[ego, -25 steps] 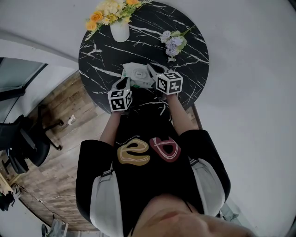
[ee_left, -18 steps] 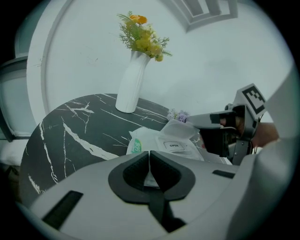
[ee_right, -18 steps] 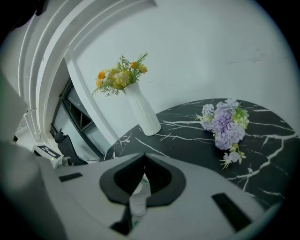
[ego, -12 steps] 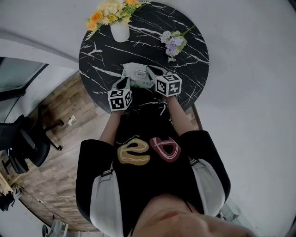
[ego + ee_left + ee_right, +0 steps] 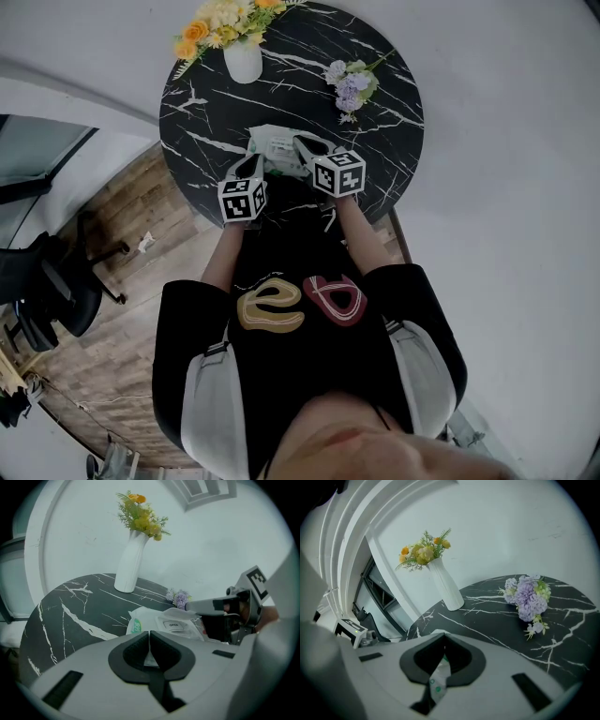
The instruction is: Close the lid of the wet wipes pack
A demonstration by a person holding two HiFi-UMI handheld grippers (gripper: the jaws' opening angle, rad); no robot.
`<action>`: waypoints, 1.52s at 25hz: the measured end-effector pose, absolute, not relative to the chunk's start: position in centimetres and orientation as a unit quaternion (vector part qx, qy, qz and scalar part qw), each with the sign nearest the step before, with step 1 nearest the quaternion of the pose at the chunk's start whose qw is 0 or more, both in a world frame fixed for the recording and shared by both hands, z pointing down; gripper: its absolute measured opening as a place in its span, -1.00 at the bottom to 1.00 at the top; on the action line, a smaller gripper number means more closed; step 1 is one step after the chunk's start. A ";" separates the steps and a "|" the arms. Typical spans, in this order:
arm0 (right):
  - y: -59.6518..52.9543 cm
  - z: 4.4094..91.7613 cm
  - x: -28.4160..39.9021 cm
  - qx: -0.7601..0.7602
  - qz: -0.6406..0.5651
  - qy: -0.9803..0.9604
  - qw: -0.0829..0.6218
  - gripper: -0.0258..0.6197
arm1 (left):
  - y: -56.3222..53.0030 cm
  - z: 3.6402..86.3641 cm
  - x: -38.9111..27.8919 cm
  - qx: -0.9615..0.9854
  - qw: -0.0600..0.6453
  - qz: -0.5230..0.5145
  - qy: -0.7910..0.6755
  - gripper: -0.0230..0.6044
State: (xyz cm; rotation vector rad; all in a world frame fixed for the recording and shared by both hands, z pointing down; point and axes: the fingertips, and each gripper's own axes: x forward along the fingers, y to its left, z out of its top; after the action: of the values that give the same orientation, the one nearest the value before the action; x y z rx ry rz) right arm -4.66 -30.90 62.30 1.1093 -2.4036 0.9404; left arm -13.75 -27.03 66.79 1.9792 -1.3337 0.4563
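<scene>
The wet wipes pack (image 5: 277, 148) lies on the round black table (image 5: 380, 178), close to the table's near edge, right in front of the person. It is white with a little green on it, and the lid (image 5: 174, 625) on top has a label. The left gripper view does not show clearly if the lid is up or flat. The left gripper (image 5: 251, 169) is at the pack's near left side. Its jaws are pressed together and a bit of the white pack shows between the pads (image 5: 136, 649). The right gripper (image 5: 305, 146) is at the pack's right side and covers that part in the head view. Its jaws are also squeezed together, on a thin strip of the wrapper with green dots (image 5: 439, 679). The rest of the pack is hidden behind that gripper's own body. A white vase of yellow flowers (image 5: 243, 64) stands at the table's far left edge. A small bunch of purple flowers (image 5: 352, 84) lies near the far right edge, well apart from the pack.
</scene>
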 end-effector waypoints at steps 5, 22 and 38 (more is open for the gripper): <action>-30.2 62.8 -4.6 0.393 0.339 -0.839 0.164 -0.88 | -27.0 66.8 -13.7 0.769 0.347 0.176 -0.508 -0.85; -28.5 63.8 -5.8 0.377 0.336 -0.842 0.189 -0.88 | -27.0 66.9 -13.7 0.774 0.338 0.181 -0.504 -0.85; -27.5 64.4 -7.0 0.365 0.314 -0.845 0.233 -0.89 | -27.0 66.9 -13.7 0.782 0.339 0.179 -0.491 -0.86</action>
State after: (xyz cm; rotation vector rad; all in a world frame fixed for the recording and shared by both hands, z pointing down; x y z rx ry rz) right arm -7.01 -27.47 64.38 1.0020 -2.3215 0.8623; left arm -13.75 -26.99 66.90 2.0355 -1.2795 0.4659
